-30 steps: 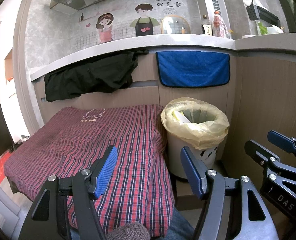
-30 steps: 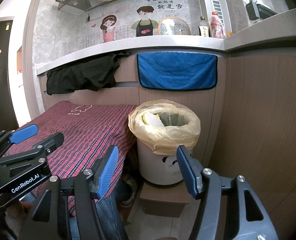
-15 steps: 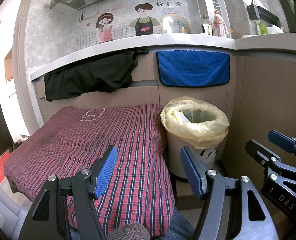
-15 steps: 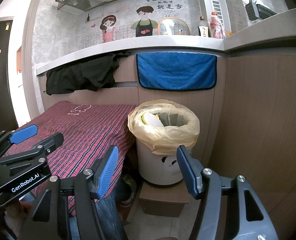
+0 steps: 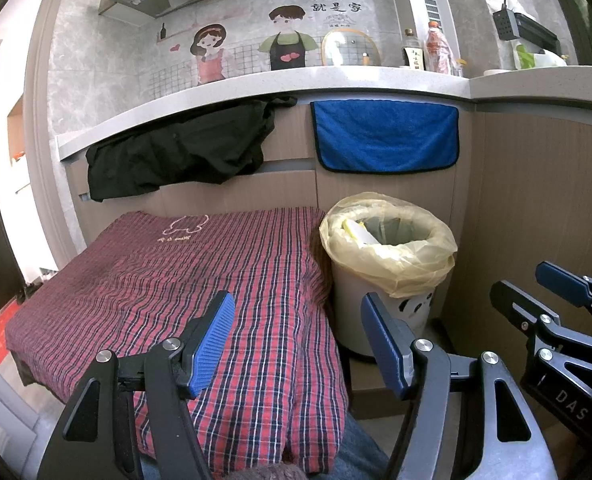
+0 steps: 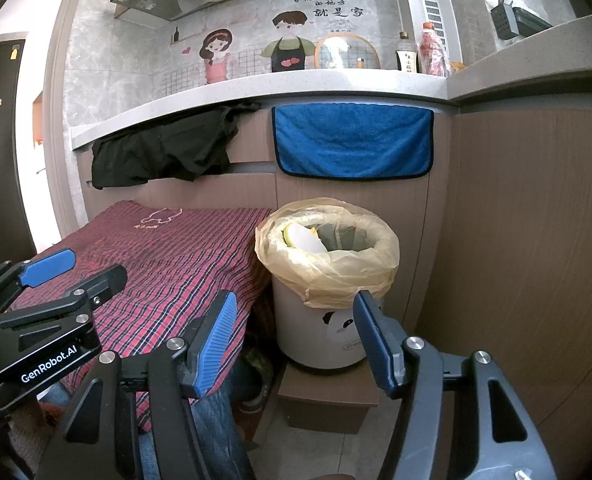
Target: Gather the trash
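Yellow liner plastic folds over the rim of the white trash bin [image 6: 328,280], which sits at about one o'clock from your right gripper [image 6: 293,344] on a low brown stand [image 6: 328,396]. Inside it you can see a pale rounded piece of trash [image 6: 304,238] leaning against the nine o'clock side of the liner. Your right gripper has its blue-padded jaws spread wide with nothing between them. Your left gripper [image 5: 298,344] is the same, jaws spread and empty, hanging over the near edge of the red plaid cloth [image 5: 183,280], with the bin at about one o'clock from it, just beside the cloth's right edge. At twelve o'clock a blue towel [image 6: 354,144] hangs from the counter edge above the bin, and a black garment [image 6: 163,152] hangs at eleven o'clock
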Motion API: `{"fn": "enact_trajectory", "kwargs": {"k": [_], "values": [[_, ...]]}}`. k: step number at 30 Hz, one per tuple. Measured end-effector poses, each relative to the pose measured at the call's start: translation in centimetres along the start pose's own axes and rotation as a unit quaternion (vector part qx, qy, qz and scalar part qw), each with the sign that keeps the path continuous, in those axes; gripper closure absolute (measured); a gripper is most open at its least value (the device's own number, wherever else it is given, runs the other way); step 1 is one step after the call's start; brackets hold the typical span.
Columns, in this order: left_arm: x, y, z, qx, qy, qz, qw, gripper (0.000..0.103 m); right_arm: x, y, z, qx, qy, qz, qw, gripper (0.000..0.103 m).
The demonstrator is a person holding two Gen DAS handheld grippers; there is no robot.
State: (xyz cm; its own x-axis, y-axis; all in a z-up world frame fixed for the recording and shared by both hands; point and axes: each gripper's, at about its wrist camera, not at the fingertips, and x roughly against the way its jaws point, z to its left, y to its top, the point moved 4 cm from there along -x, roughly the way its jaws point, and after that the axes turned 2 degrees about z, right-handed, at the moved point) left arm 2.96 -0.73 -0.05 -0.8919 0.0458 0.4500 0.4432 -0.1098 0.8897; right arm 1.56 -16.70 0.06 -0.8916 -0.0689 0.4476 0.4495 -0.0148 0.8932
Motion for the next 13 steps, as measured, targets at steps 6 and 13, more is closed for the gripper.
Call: {"fn": "enact_trajectory", "kwargs": {"k": [6,13], "values": [[-0.14,-0.07,0.14,0.003,0.000,0.001,1.0000,0.037,-0.08,-0.02,-0.08,0.000,0.000,0.001,1.000,0.045],[-0.27,-0.02,0.01,0.004,-0.002,0.001,1.0000,0.037,-0.08,-0.01,-0.06,0.001,0.000,0.001,1.000,0.045]]}}
